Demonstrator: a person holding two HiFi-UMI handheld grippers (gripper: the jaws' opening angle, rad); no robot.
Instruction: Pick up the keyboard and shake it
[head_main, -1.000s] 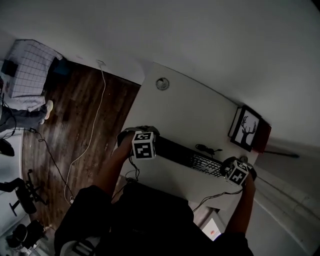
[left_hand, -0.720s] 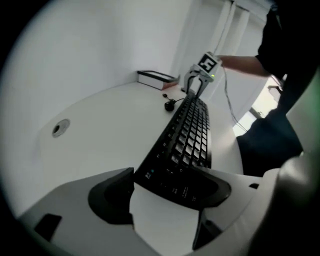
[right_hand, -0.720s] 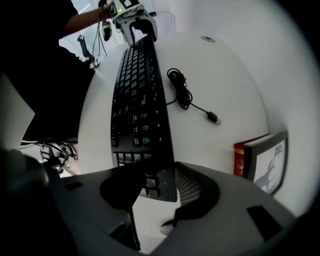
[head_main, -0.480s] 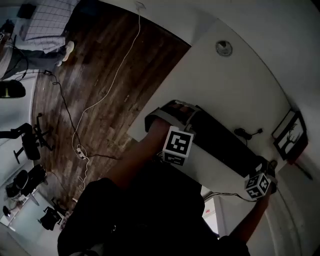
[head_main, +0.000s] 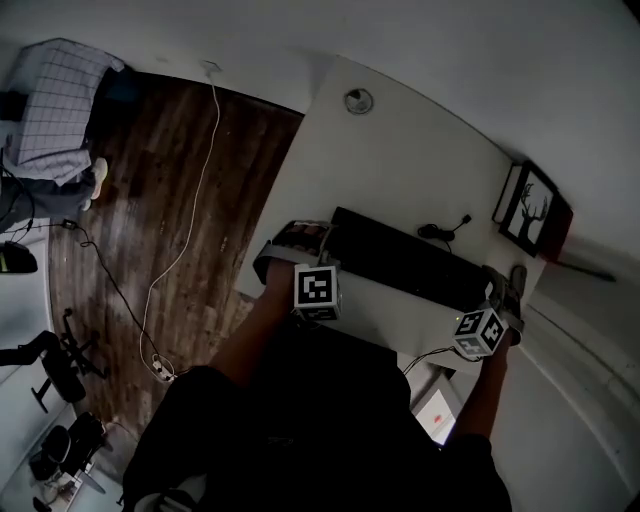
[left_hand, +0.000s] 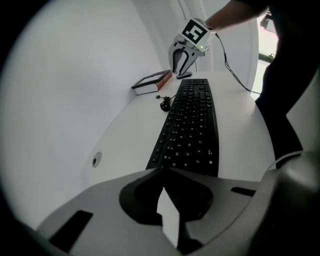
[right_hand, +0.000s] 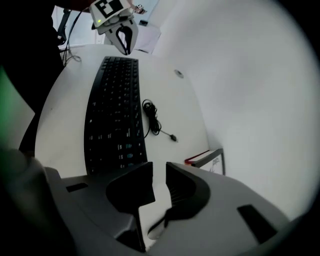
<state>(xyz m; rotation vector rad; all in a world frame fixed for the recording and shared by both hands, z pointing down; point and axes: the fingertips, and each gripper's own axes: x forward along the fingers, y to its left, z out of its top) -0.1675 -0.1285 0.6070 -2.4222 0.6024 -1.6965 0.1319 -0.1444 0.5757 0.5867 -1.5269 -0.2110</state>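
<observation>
The keyboard (head_main: 405, 262) lies flat on the white desk (head_main: 400, 150). Its long side runs from my left gripper (left_hand: 162, 171) to my right gripper (right_hand: 159, 170), 1 at each end. Both have just been closing. The left tips meet, and the right shows a thin gap with only desk inside.

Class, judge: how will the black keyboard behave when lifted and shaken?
Probably stiff: the keyboard is one long flat slab, so little sag. Likely light, being thin. The loose cord beside it, if attached, may swing.
</observation>
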